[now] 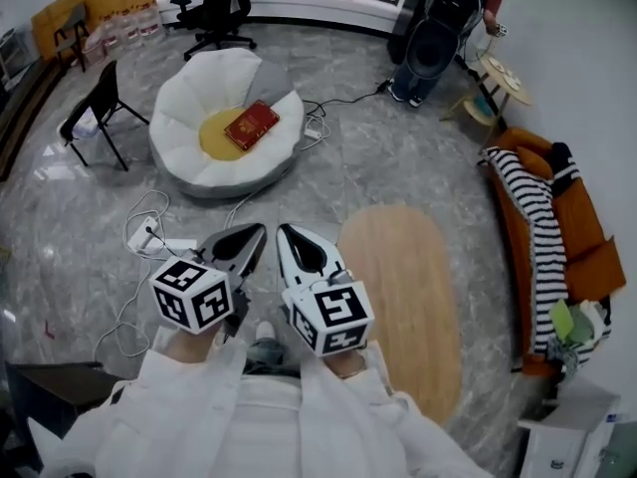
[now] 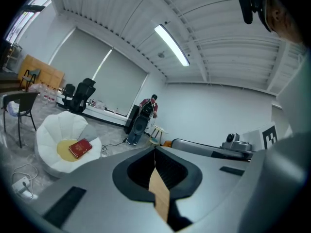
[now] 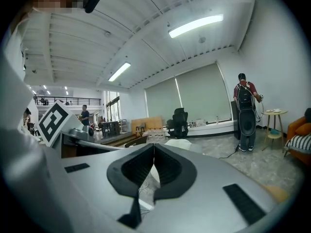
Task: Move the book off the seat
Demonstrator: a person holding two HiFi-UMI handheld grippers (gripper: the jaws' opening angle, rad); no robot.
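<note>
Holding both tongs clenched on nothing, left gripper (image 1: pixel 260 231) & right gripper (image 1: pixel 283 230) side by side w/ tips at 12 o'clock, since the red book (image 1: pixel 251 124) lies well ahead, on the white seat's (image 1: pixel 189 93) yellow centre, not yet w/in reach.

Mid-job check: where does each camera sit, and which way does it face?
Head view: on the person's head, looking steeply down; shows sleeves, the left hand-held gripper and right hand-held gripper, the book on the seat ahead.
Left gripper view: on that gripper, looking along its shut jaws; book and seat lower left, right one alongside.
Right gripper view: on that gripper, looking along its shut jaws toward an office chair; left one at left.
Shared: both gripper views show the standing person; head and left views, the book.
</note>
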